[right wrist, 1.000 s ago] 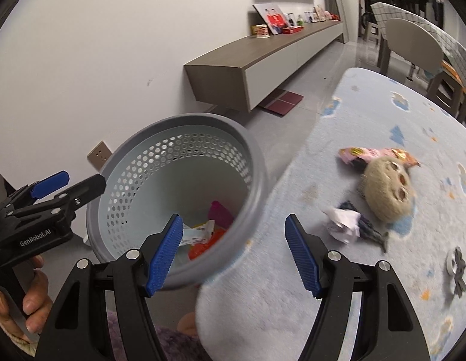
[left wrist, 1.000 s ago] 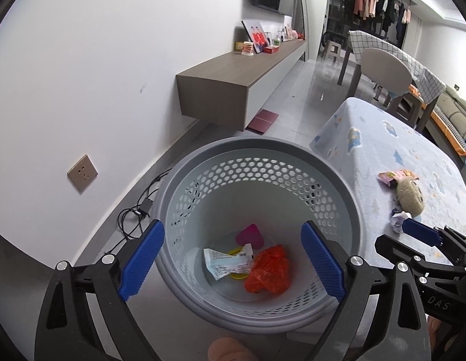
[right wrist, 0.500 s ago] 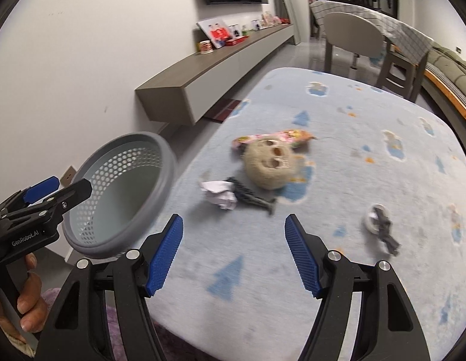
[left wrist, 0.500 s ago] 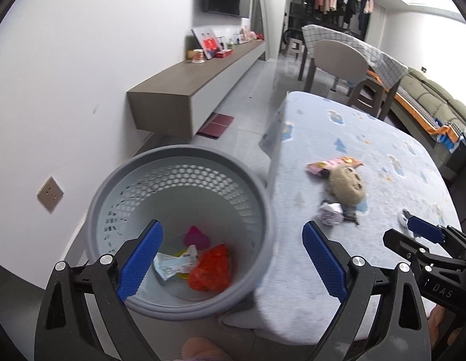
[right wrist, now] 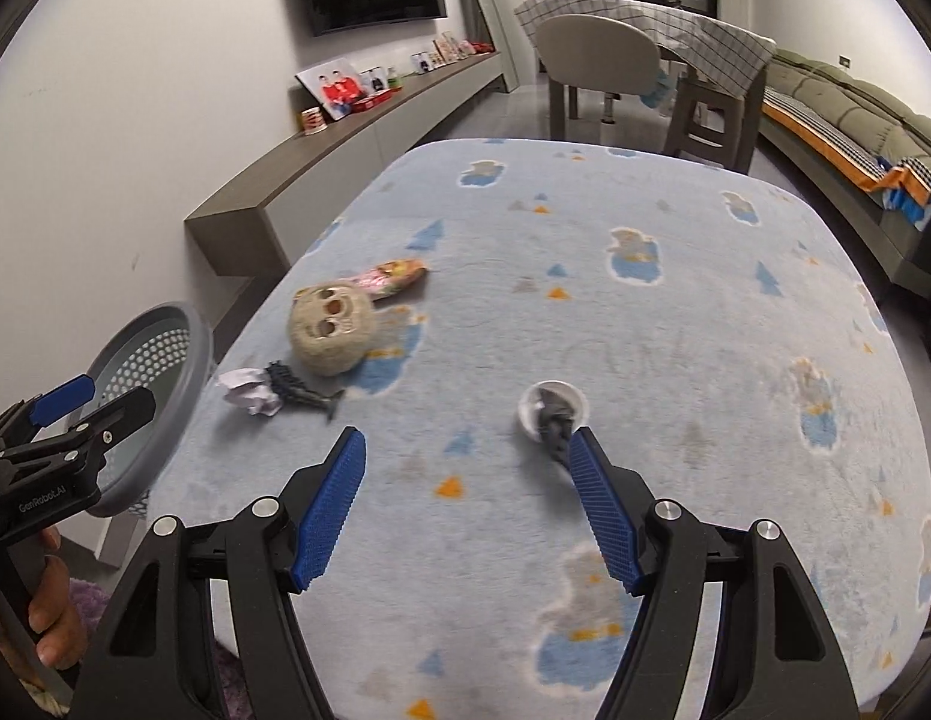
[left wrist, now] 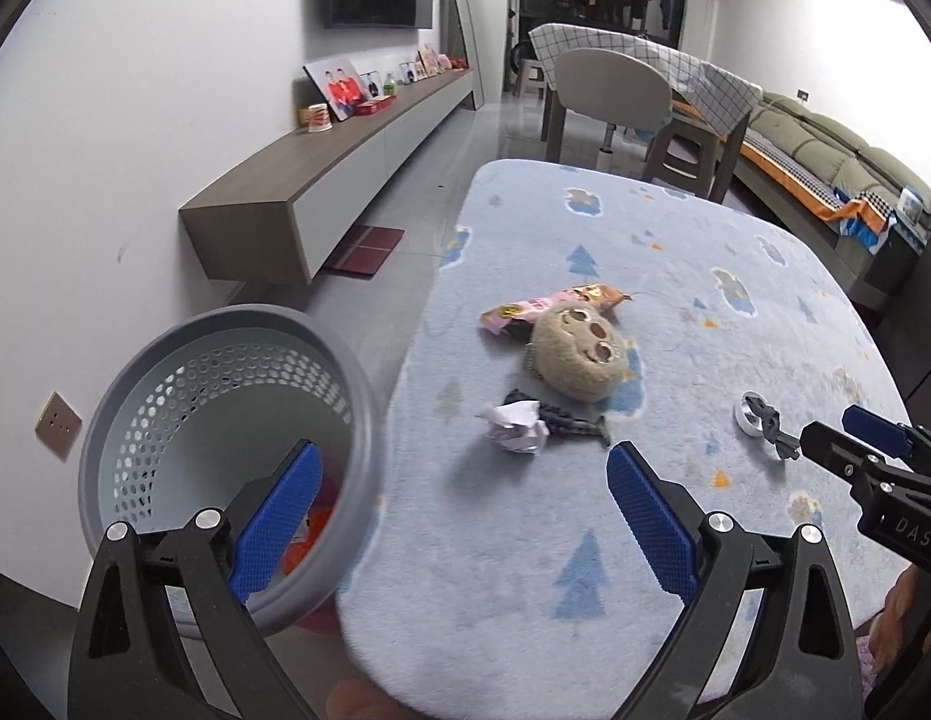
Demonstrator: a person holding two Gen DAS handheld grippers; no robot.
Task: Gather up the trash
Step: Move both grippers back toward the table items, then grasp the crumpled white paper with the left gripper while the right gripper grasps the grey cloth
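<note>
A grey perforated trash basket (left wrist: 165, 360) stands on the floor left of the blue-clothed table (left wrist: 675, 276), with red trash inside. On the table lie a crumpled white paper (left wrist: 516, 429), a pink snack wrapper (left wrist: 525, 309), a round beige plush (left wrist: 579, 354), a dark toy (left wrist: 570, 420) and a white cap with a dark piece (left wrist: 756, 414). My left gripper (left wrist: 465, 516) is open and empty near the table's front left edge. My right gripper (right wrist: 468, 501) is open and empty over the table, just short of the white cap (right wrist: 549, 405).
A low wall cabinet (left wrist: 321, 180) with photo frames runs along the left wall. A chair (left wrist: 612, 90) and a dining table stand beyond the table, a sofa (left wrist: 837, 162) at the right. A wall socket (left wrist: 57, 426) sits by the basket.
Both grippers have swung right, away from the basket and over the table. The basket has slid to the left of both views; the table items now lie ahead. Both stay open.
</note>
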